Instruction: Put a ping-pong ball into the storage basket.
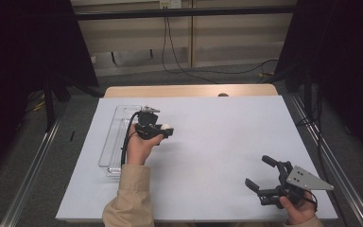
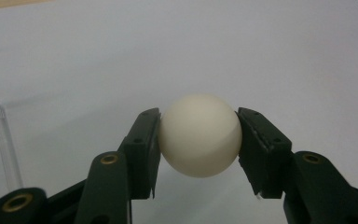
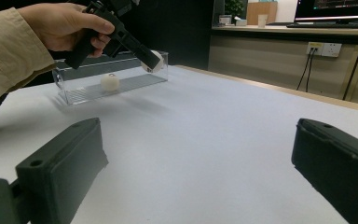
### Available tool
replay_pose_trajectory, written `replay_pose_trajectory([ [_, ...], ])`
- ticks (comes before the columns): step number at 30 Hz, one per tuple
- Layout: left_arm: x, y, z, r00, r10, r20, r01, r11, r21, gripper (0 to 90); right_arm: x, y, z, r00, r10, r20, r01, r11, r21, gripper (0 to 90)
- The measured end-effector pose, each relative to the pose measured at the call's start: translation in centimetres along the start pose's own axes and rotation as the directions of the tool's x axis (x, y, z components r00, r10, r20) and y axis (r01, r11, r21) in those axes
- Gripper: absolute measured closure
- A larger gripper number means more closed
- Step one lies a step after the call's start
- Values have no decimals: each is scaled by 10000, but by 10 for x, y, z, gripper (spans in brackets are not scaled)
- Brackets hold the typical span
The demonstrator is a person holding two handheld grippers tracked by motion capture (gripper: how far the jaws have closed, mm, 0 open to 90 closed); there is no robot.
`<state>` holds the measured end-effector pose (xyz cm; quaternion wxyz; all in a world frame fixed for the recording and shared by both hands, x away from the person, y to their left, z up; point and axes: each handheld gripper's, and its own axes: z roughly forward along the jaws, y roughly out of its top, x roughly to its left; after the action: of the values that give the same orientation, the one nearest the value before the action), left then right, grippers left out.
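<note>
**Ball in the left jaws, lifted beside the clear box**

Progress: I have a white ball (image 2: 199, 135) clamped in my left gripper (image 1: 166, 130), held above the white table (image 1: 217, 142) rather than resting on it. In the left gripper view my two black pads (image 2: 142, 149) press the ball from either side at about its widest part, so the grip looks square and secure. The jaws are closed only as far as the ball allows.

From the right gripper view the ball (image 3: 154, 59) sits at the tip of the left gripper, off the table, level with the near upper edge of the clear plastic box (image 3: 116, 79). I cannot tell from these views whether it is just over the rim or just short of it. Which way it is travelling, in or out, I cannot judge either.

Container: the clear plastic box is long, narrow and open-topped, lying along the left side of the table (image 1: 116, 137). One second white ball (image 3: 109, 82) rests on its floor. I see nothing else in it.

Right side: my right gripper (image 1: 264, 172) hangs low over the near right part of the table, well apart from the box. Its jaws stand wide open and hold nothing.

Left to do, as I judge it: carry the held ball to its resting place and release.
</note>
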<state>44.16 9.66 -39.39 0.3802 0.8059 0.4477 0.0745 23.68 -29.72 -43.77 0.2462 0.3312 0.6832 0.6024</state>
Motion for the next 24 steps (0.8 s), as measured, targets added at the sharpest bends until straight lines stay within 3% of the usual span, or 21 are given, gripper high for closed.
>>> replay_pose_trajectory([
  [24, 12, -2, -14, 9996, -73, -271, 72, 10000, -42, 512, 0, 0, 0, 10000, 23, 3, -23, 10000, -15, 18],
])
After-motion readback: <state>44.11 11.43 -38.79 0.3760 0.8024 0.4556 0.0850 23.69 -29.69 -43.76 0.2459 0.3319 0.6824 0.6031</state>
